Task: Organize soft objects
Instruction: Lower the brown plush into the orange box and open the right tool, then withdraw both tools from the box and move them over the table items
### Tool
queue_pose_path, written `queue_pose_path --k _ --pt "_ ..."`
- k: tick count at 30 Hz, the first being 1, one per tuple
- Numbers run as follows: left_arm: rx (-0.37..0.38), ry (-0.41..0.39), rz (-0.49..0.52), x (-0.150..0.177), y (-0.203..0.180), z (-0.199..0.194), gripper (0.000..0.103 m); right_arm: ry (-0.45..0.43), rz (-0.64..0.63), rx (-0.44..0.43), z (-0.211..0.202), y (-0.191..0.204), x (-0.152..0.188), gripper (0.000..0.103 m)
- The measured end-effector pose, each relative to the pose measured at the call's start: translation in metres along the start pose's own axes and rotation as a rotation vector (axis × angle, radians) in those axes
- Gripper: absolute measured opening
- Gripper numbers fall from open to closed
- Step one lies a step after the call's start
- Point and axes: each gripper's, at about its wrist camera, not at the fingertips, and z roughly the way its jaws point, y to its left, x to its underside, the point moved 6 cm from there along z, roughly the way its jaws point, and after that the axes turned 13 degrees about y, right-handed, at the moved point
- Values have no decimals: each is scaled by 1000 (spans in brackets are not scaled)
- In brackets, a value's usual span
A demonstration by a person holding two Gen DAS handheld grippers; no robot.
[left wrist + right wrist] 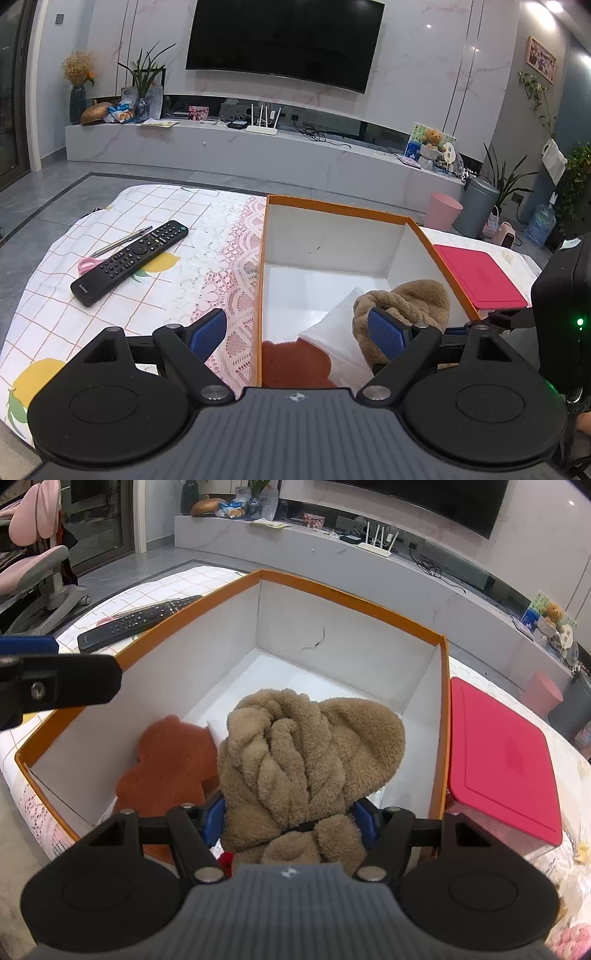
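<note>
Fleecy tan cloth (310, 760), bunched and twisted, sits between the fingers of your right gripper (291, 821). The blue fingers (214, 818) flank its lower end at a medium spread and seem to press its sides, so you look to be holding it. It hangs inside the orange-rimmed box (351, 600), low over the near right part of the white floor.

Beside it in the box lie a rust-red sponge (166, 768), against the near left wall, and a white pad (332, 328) partly under the cloth.

Your left gripper (295, 336) hovers over the box's left wall with its fingers (208, 332) wide and nothing between them.

By the look of it, you are at the placing step: the cloth is in the box but not yet let go. The next move calls for lowering it onto the floor, spreading the fingers, then drawing back upward without snagging the fleece.

Mind the edges. The right wall stands just beside the cloth, and a pink lid (506, 753) lies just outside it. The far half of the box is bare, giving open room. On the bench (110, 295) to the left, a remote (129, 258) lies well apart.
</note>
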Motion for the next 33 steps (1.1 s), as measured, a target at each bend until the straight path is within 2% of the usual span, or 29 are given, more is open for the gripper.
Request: queue_pose_path --k 4,7,8,13,22,24,29,31,33 --pt "0 3 0 0 0 1 101 -6 16 21 -4 2 1 73" --pt "3 -13 -4 -1 0 -1 101 -38 38 4 -10 0 2 86" --pt "5 -16 -3 -1 -1 -1 101 -58 51 -3 -14 -1 3 94" --pt "13 -27 -2 -2 -5 -4 101 -133 83 -27 -34 -4 3 98" --pt "-28 -47 -28 -3 -16 -14 101 -217 90 -5 -57 -12 11 100" --pt "-33 -48 -46 -3 -18 -16 101 -224 132 -27 -58 -17 14 100" --pt "-9 -45 -35 -4 -36 -17 101 -211 292 -163 -58 -39 23 100" --pt "-2 -43 -46 -4 -44 -18 101 -215 311 -183 -60 -46 27 100" --pt "20 -45 -51 -3 -52 -20 101 -243 300 -162 -65 -53 32 100"
